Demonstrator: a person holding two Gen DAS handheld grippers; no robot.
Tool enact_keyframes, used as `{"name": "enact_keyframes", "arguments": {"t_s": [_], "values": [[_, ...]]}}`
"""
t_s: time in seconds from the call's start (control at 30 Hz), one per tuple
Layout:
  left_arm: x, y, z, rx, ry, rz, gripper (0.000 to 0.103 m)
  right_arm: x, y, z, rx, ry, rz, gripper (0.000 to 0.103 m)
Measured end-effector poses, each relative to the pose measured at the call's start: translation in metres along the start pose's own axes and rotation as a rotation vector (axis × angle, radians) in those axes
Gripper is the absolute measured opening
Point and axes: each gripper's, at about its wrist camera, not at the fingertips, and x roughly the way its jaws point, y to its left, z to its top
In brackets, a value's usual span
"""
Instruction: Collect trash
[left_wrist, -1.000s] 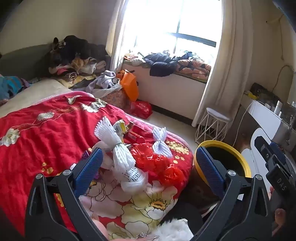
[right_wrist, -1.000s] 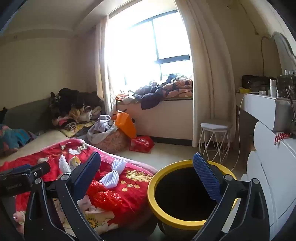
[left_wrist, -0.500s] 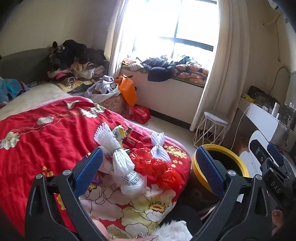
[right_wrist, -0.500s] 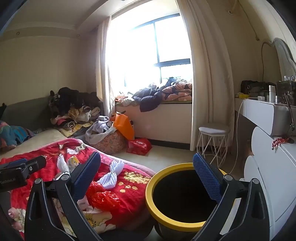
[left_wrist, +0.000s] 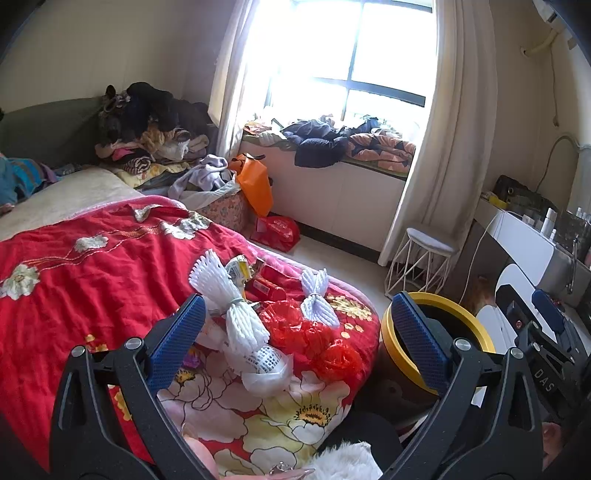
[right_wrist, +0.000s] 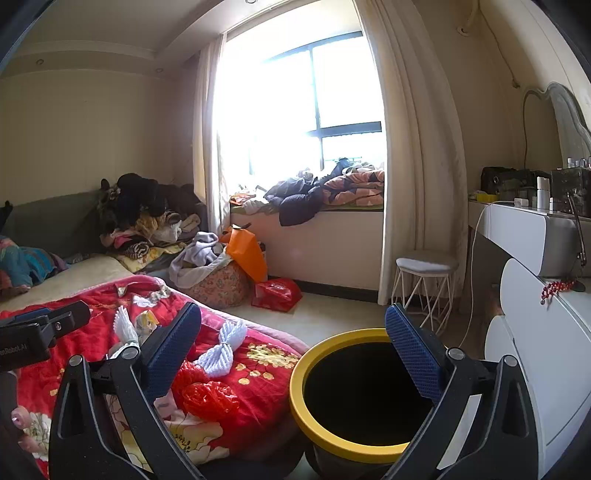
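Observation:
Trash lies on the red floral bedspread (left_wrist: 92, 269): a large white foam fruit net (left_wrist: 231, 306), a smaller white foam net (left_wrist: 316, 299), crumpled red plastic (left_wrist: 310, 332), a yellow wrapper (left_wrist: 238, 267) and a clear printed bag (left_wrist: 266, 363). A black bin with a yellow rim (right_wrist: 354, 391) stands on the floor by the bed corner; it also shows in the left wrist view (left_wrist: 436, 343). My left gripper (left_wrist: 295, 339) is open and empty above the trash pile. My right gripper (right_wrist: 291, 354) is open and empty, over the bin's near side.
A white wire stool (right_wrist: 424, 284) stands by the curtain. A white dresser (right_wrist: 546, 332) is right of the bin. A red bag (right_wrist: 277, 293), an orange bag (right_wrist: 247, 254) and a laundry basket (right_wrist: 218, 284) sit on the floor past the bed.
Both grippers have pulled back and tilted up a little; the trash pile and the bin sit slightly lower in view. Both stay open and empty.

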Motion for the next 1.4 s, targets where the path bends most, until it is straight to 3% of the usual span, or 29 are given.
{"name": "enact_keyframes", "arguments": {"t_s": [1.4], "values": [[0.002, 0.011, 0.005, -0.030, -0.003, -0.001, 0.093, 0.004, 0.002, -0.006, -0.037, 0.008, 0.020, 0.097]]}}
